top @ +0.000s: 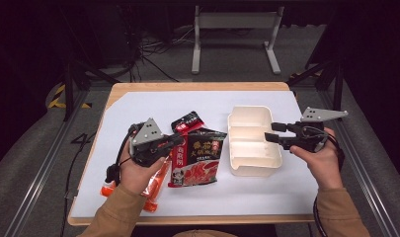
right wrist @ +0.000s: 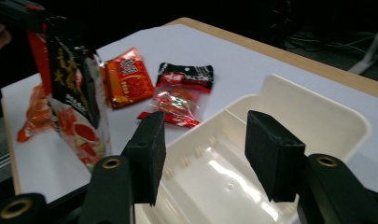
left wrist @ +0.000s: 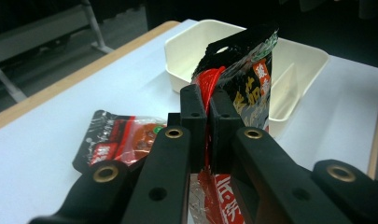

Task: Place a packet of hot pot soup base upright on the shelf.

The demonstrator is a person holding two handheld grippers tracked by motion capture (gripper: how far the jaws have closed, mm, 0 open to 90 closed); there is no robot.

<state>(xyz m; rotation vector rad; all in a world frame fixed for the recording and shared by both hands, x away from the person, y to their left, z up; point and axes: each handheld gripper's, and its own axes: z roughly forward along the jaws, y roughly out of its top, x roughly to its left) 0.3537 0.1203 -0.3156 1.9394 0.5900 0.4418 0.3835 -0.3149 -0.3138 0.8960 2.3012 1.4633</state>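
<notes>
Forearms in tan sleeves are coming in at the bottom of the high view, where the left tool [top: 169, 142] is carrying a large black-and-red printed foil pouch [top: 200, 160] over the white-covered surface [top: 138, 106], beside the cream two-compartment plastic tray [top: 253, 170].

Left gripper view: its jaws are clamping the pouch's [left wrist: 245, 77] edge, long axis standing upright.

Right gripper view: the right tool [right wrist: 203, 149] is hovering open and empty over the tray [right wrist: 317, 112]. Likely next: lowering the pouch into a compartment.
</notes>
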